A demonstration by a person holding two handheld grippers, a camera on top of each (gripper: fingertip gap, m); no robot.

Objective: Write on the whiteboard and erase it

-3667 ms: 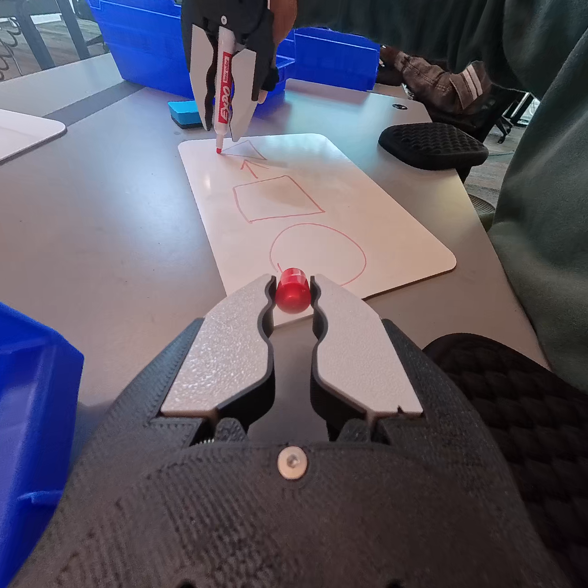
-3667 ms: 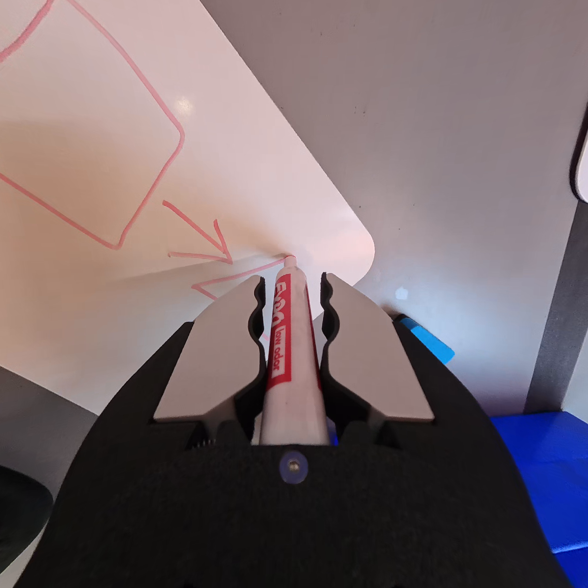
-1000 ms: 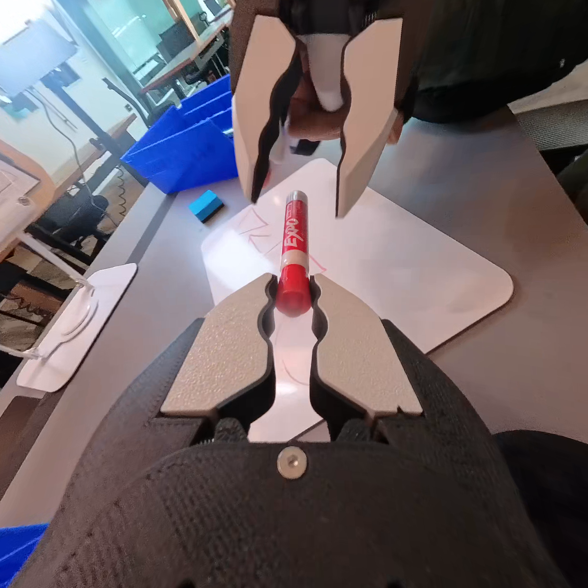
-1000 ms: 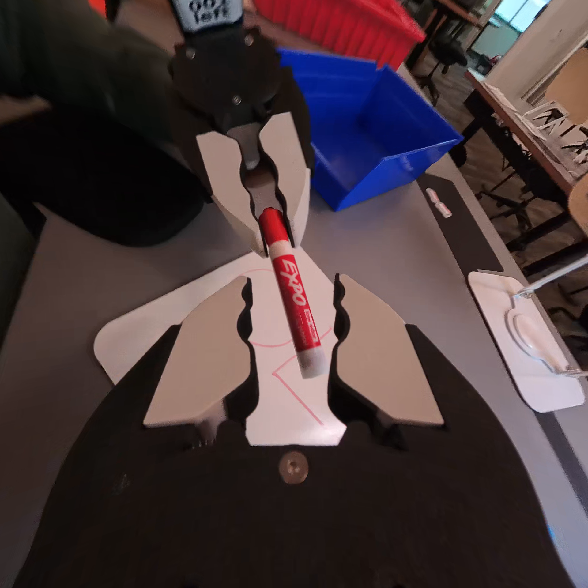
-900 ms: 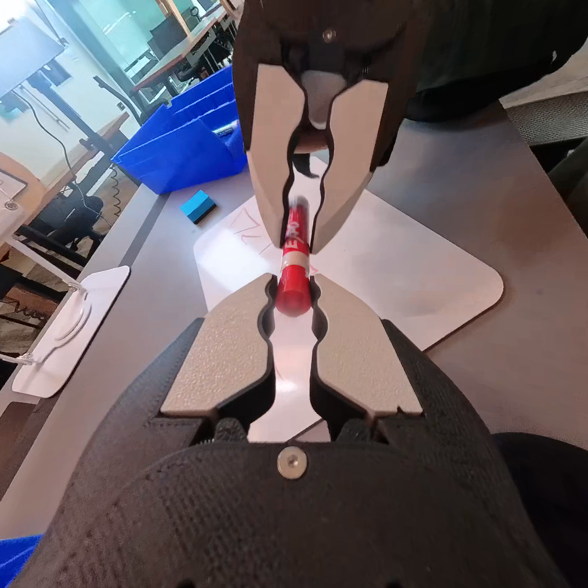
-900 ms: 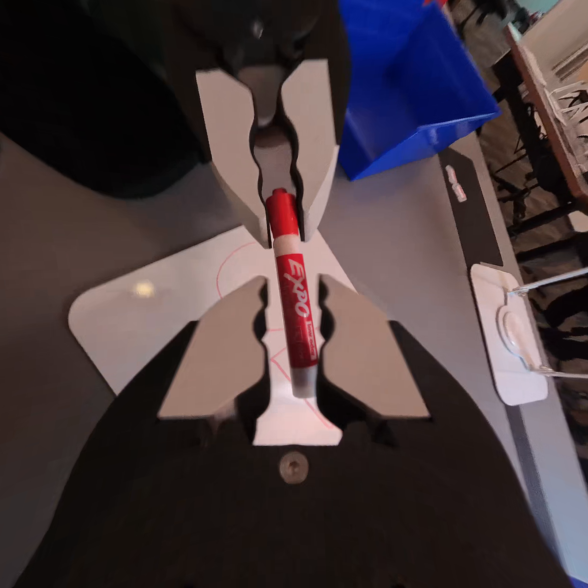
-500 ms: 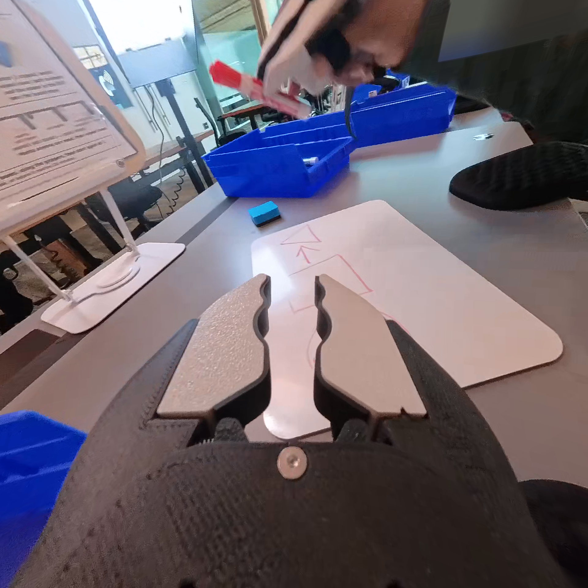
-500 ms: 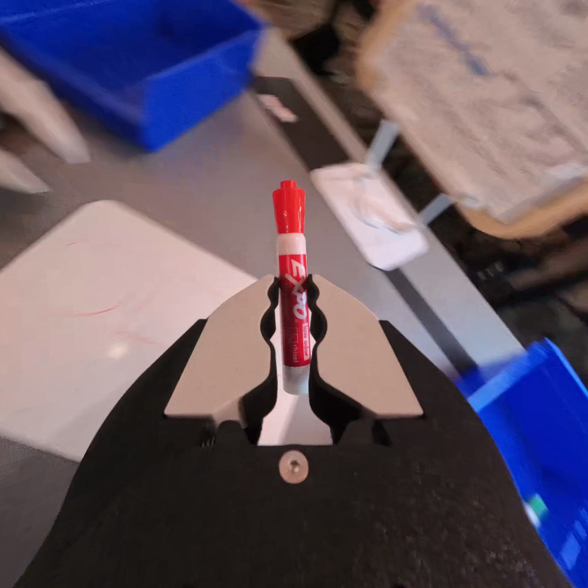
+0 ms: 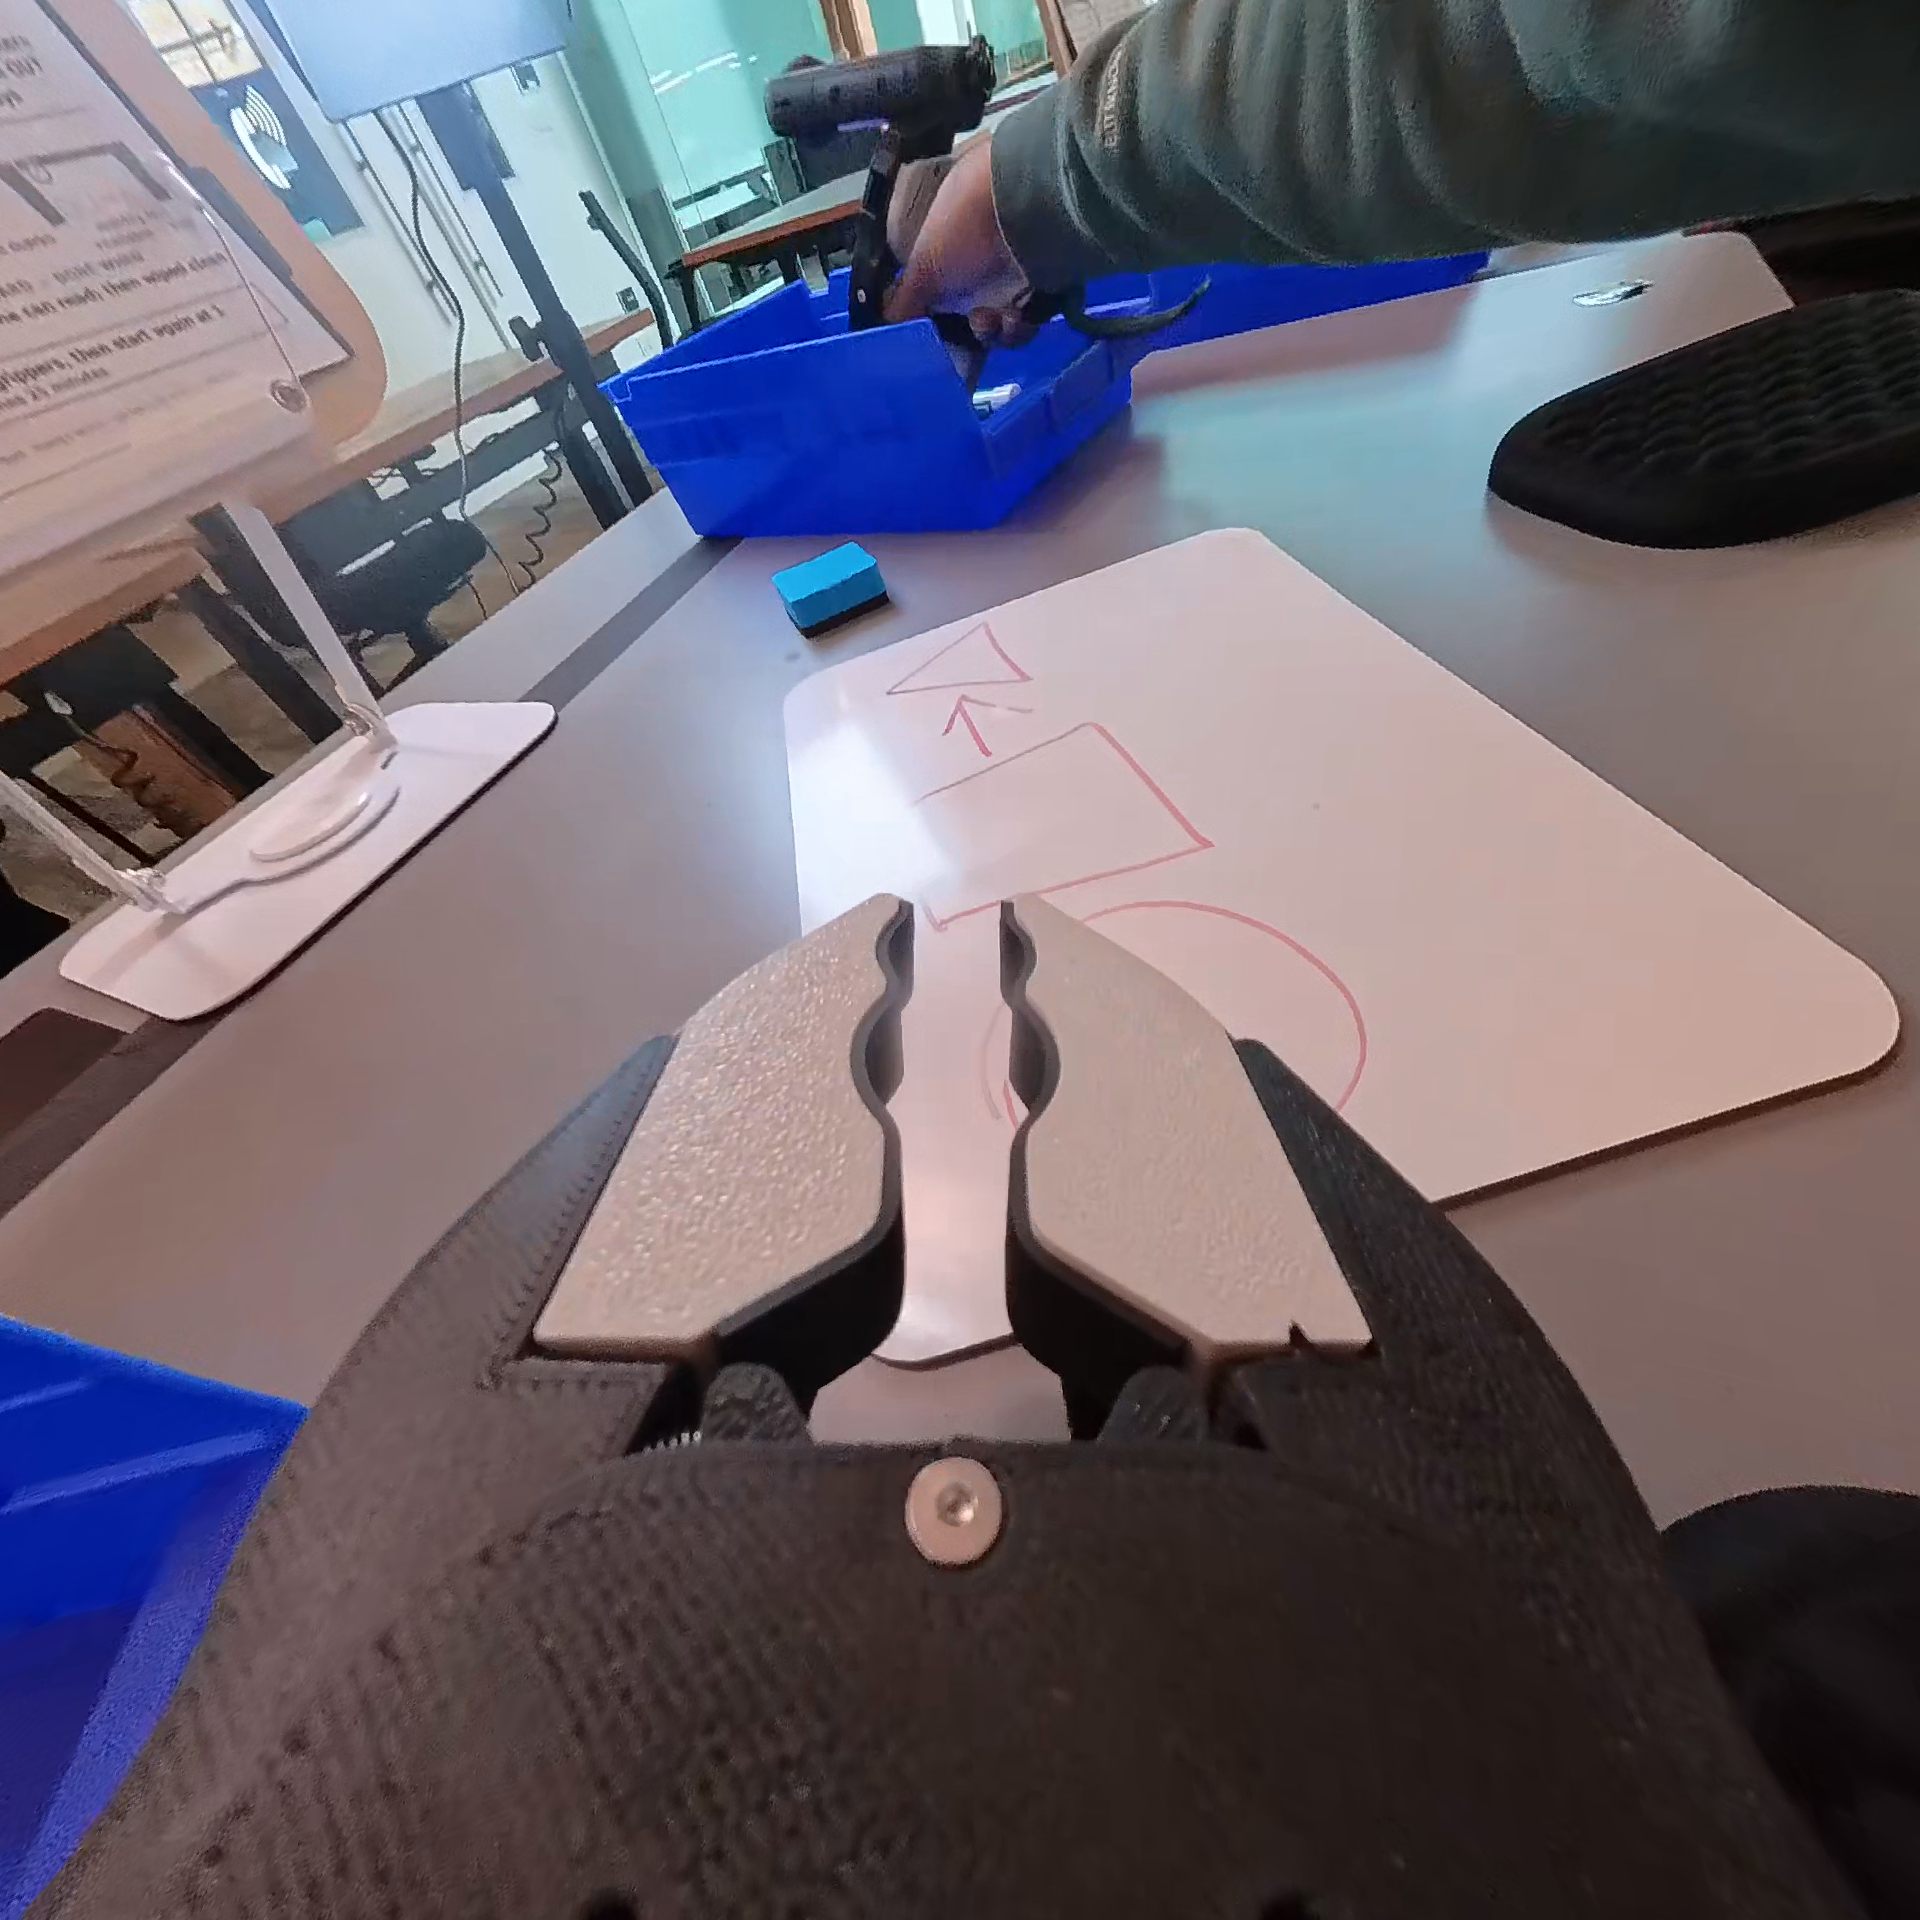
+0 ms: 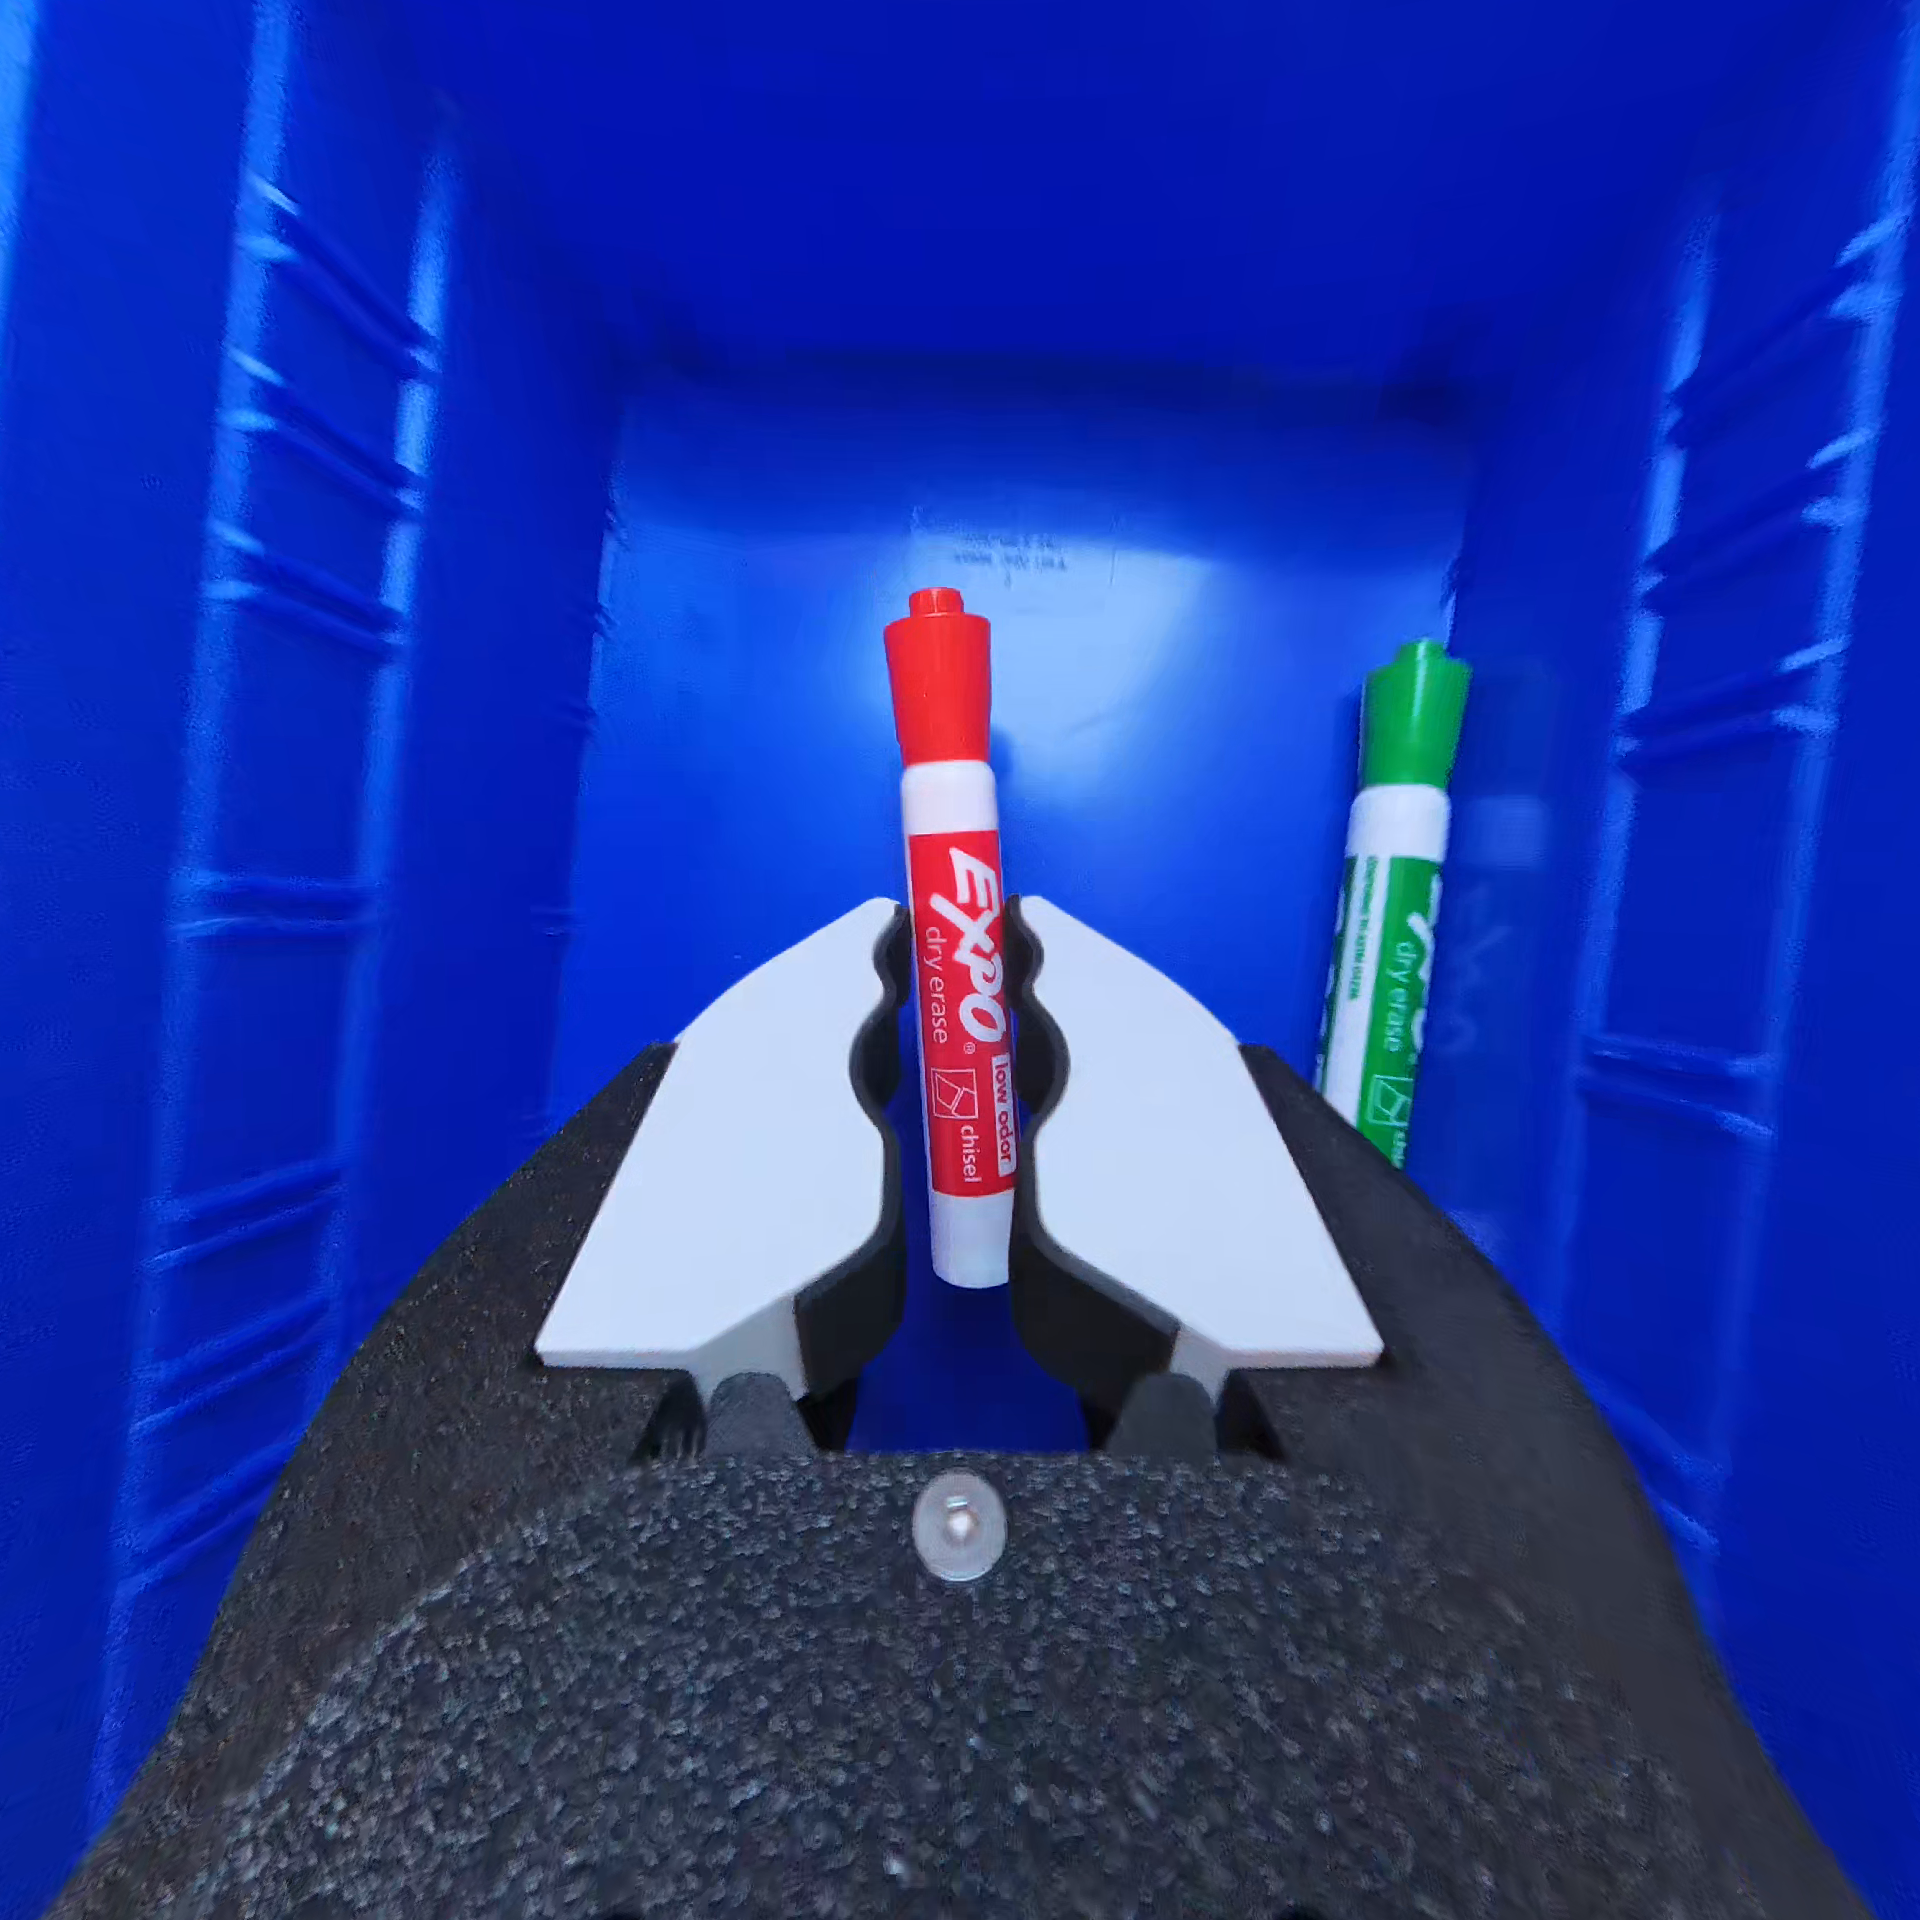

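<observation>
The right gripper [image 10: 958, 914] is down inside the blue bin [image 10: 312, 727], clamped on the barrel of a capped red dry-erase marker [image 10: 956, 966] that points toward the bin floor. A green marker [image 10: 1392, 894] already lies there, against the right wall. I judge this to be the step of putting the pen away, with the writing done.

The whiteboard [image 9: 1455, 831] lies flat on the grey table [image 9: 416, 1039], bearing a red triangle, an arrow, a square and a circle. The left gripper [image 9: 956, 920] hovers low over its near edge, jaws nearly together and gripping nothing.

Next, I think, the right jaws must part to drop the red marker. Then one tool should fetch the small blue eraser [image 9: 829, 588], which sits just beyond the board's far corner, beside the bin.
</observation>
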